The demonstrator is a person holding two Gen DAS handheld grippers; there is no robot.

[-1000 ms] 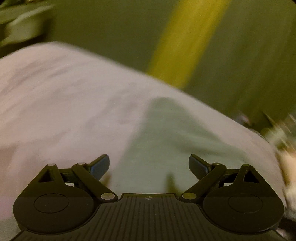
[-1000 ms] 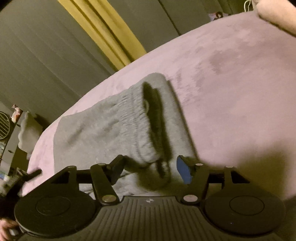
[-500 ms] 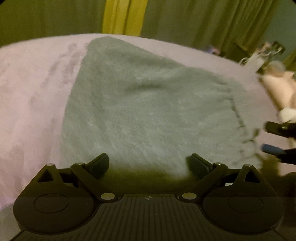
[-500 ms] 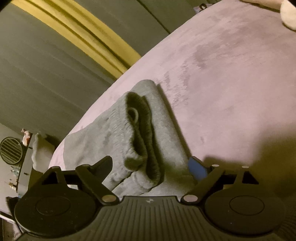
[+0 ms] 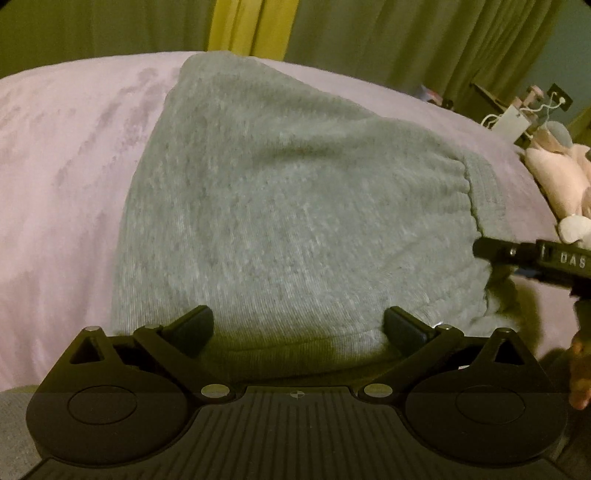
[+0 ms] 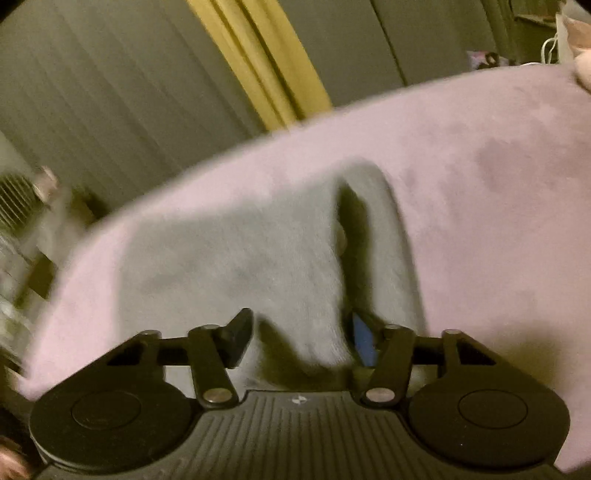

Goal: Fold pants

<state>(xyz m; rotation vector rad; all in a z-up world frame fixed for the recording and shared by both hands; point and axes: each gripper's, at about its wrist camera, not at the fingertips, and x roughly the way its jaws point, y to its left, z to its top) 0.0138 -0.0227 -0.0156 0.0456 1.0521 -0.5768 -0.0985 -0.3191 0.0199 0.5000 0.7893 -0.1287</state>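
Grey sweatpants (image 5: 295,206) lie folded on a pink bed cover (image 5: 66,177). My left gripper (image 5: 299,326) is open just above the pants' near edge, with nothing between its fingers. The right gripper's fingers (image 5: 517,254) show at the right edge of the left wrist view, at the ribbed waistband end (image 5: 484,192). In the right wrist view the pants (image 6: 240,266) are blurred; my right gripper (image 6: 301,338) is open with a raised fold of the cloth between its fingers, which stand apart from it.
Green curtains with a yellow strip (image 5: 247,26) hang behind the bed. Pink and white soft toys (image 5: 557,184) lie at the bed's right. A bedside stand with cables (image 5: 524,114) is beyond them. A fan grille (image 6: 14,199) stands at the left.
My left gripper moved closer over the pants' near edge. The right gripper's view swung and blurred, and its fingers have narrowed around the raised fold.
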